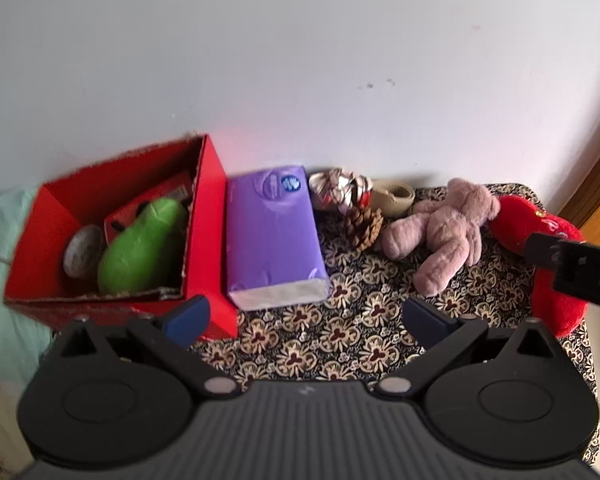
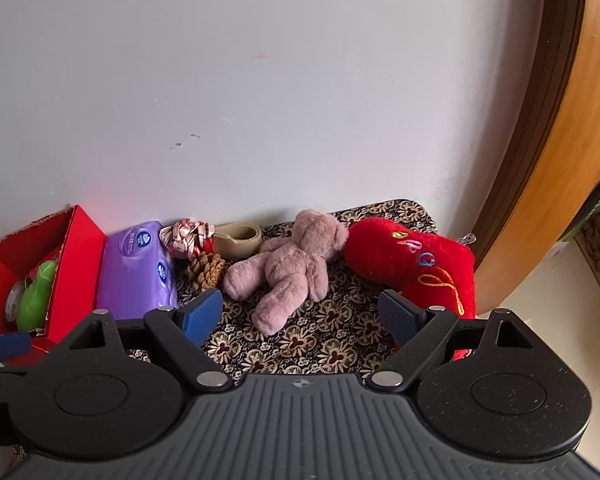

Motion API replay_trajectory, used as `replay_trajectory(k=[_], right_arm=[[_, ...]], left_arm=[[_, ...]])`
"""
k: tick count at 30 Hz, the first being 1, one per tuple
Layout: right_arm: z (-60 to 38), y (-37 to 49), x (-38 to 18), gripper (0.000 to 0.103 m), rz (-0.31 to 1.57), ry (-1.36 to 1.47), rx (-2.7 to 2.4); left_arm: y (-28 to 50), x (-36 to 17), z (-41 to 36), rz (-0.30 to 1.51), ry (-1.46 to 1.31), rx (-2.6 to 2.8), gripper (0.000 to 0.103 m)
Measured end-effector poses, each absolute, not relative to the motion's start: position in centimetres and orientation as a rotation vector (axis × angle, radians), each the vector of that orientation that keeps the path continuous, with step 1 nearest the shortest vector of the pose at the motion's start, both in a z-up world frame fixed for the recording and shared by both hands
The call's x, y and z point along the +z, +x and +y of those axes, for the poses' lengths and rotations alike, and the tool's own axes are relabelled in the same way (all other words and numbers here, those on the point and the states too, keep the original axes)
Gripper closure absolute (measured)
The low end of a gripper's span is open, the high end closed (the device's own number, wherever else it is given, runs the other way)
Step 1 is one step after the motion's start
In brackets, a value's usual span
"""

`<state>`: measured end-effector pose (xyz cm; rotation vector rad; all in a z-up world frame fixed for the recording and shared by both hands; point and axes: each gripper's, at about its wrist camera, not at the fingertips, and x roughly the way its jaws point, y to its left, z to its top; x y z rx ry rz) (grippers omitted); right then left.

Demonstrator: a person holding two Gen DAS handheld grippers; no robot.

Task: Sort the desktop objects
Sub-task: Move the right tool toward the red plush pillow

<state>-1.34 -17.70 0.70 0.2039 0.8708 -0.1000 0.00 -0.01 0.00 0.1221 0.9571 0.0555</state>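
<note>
1. Jaws: right gripper (image 2: 300,318) spread wide, nothing between the blue pads; it hovers over the patterned cloth (image 2: 324,352), facing the wall. Left gripper (image 1: 306,316) likewise wide open and empty, its left pad just in front of the red box's near corner.
2. Nearest the right jaws: pink teddy bear (image 2: 290,268), lying flat, legs toward the camera, between the tissue pack and the red cushion. Judged light, soft and compressible; the torso or a leg would give a secure pinch, no breakage risk.
3. Red plush cushion (image 2: 414,266) at the right edge of the cloth: bulky, soft; likely best pinched at a corner or edge.
4. Purple tissue pack (image 1: 274,236), touching the box's right wall: light, but the film wrap looks slick; grip across the narrow width.
5. Pine cone (image 1: 365,222), near the wall: light, brittle scales, so gentle closing.
6. Crumpled patterned cloth bundle (image 1: 340,190) and beige strap-like item (image 1: 396,196), against the wall; identity uncertain.
7. Container: red box (image 1: 210,216), open-topped, far left. It holds a green bottle-like object (image 1: 140,248) lying down, a round grey disc (image 1: 83,251) and a red packet beneath them. Some room remains.
</note>
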Motion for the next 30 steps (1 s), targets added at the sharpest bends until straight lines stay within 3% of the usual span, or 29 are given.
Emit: replay_trajectory(k=[2, 7, 9, 12, 30], right_arm=[[-17.7, -1.3, 0.7, 0.016, 0.87, 0.195, -0.098], [-18.8, -1.1, 1.3, 0.015, 0.839, 0.161, -0.12], [-18.9, -1.8, 1.7, 0.015, 0.812, 0.157, -0.139], [-19.1, -2.1, 1.7, 0.015, 0.817, 0.169, -0.149], [-19.0, -1.7, 1.3, 0.015, 0.878, 0.108, -0.141]], left_arm=[[0.0, 0.0, -0.4, 0.962, 0.115, 0.032, 0.001], [-0.8, -1.8, -2.0, 1.004, 0.076, -0.03, 0.015], [-0.8, -1.8, -2.6, 1.023, 0.085, -0.044, 0.015], [-0.3, -1.3, -3.5, 1.013, 0.107, -0.041, 0.003], [-0.3, -1.4, -3.7, 0.969, 0.112, 0.02, 0.003]])
